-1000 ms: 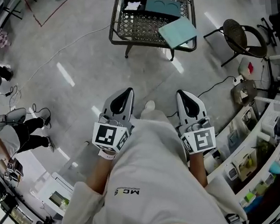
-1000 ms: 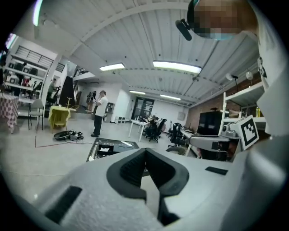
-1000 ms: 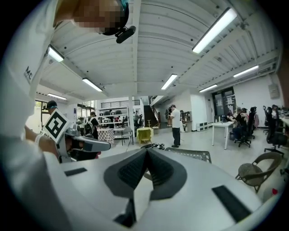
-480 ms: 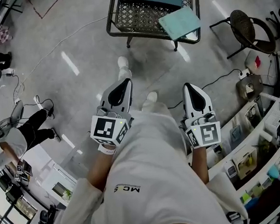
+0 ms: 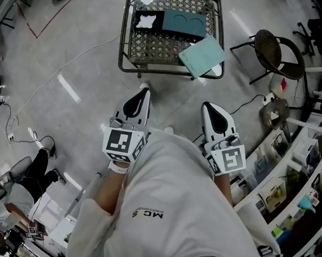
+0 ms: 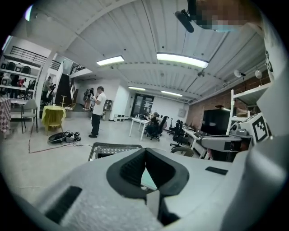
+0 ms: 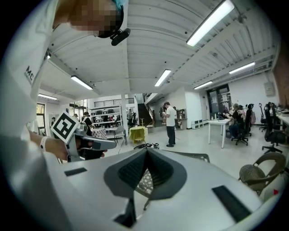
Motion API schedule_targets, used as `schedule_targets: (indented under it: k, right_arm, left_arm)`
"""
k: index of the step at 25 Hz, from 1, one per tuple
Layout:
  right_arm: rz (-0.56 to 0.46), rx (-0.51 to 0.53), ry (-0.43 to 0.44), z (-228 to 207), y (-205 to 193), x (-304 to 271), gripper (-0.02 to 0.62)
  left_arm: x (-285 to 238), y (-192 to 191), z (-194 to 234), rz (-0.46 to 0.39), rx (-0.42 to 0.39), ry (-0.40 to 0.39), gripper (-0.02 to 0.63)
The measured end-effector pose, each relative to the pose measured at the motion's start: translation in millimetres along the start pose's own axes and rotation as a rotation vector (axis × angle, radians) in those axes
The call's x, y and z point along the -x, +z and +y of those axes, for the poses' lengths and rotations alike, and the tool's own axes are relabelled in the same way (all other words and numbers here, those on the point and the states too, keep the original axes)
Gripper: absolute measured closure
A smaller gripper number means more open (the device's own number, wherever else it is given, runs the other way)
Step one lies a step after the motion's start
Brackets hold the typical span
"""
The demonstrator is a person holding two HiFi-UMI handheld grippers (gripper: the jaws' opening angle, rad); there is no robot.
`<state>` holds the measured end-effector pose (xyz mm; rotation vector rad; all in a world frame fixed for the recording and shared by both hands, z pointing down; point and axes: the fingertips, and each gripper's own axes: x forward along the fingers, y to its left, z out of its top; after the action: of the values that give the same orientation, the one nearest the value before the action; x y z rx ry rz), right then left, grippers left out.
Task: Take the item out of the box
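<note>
Metal wire makes the low counter (image 5: pixel 153 47) that stands on the shiny grey floor (image 5: pixel 77 54), well ahead of the person. On the far part of the counter lies a dark teal box (image 5: pixel 184 22). At the box's left end there is a black part, and a white item (image 5: pixel 146 21) lies in it. A light teal lid (image 5: pixel 201 55) lies apart from the box at the near right corner of the counter and sticks out over the edge. The left gripper (image 5: pixel 143 91) is held out in front of the person's white shirt (image 5: pixel 173 207), pointing toward the counter but well short of it. Its jaws are pressed together with nothing between them. The right gripper (image 5: pixel 211 107) is held beside it, a bit nearer to the person. Its jaws are pressed together too and hold nothing. Neither gripper touches the box, the lid or the counter. A round black chair (image 5: pixel 276 47) stands to the right of the counter. White shelves (image 5: pixel 297 164) full of small things run along the right side. Another person (image 5: pixel 21 180) is low down on the floor at the left.
</note>
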<state>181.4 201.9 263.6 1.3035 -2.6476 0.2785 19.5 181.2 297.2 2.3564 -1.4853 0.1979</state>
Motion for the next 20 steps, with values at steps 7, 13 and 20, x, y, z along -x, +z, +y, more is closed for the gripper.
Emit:
schedule_targets:
  k: [7,13,20]
  right_arm:
    - [-0.027,0.058,-0.054,-2,53,-99,0.580]
    - [-0.020,0.081,-0.072,6,74,-170,0.580]
    - [0.029,0.084,-0.107,0,71,-216,0.580]
  left_arm:
    - [-59,62,80,-0.028,-0.028,-0.062,0.581]
    - [-90,78,146,-0.016,-0.021,-0.091,0.581]
    - [-124,70,188,0.038,-0.001,-0.126,0.581]
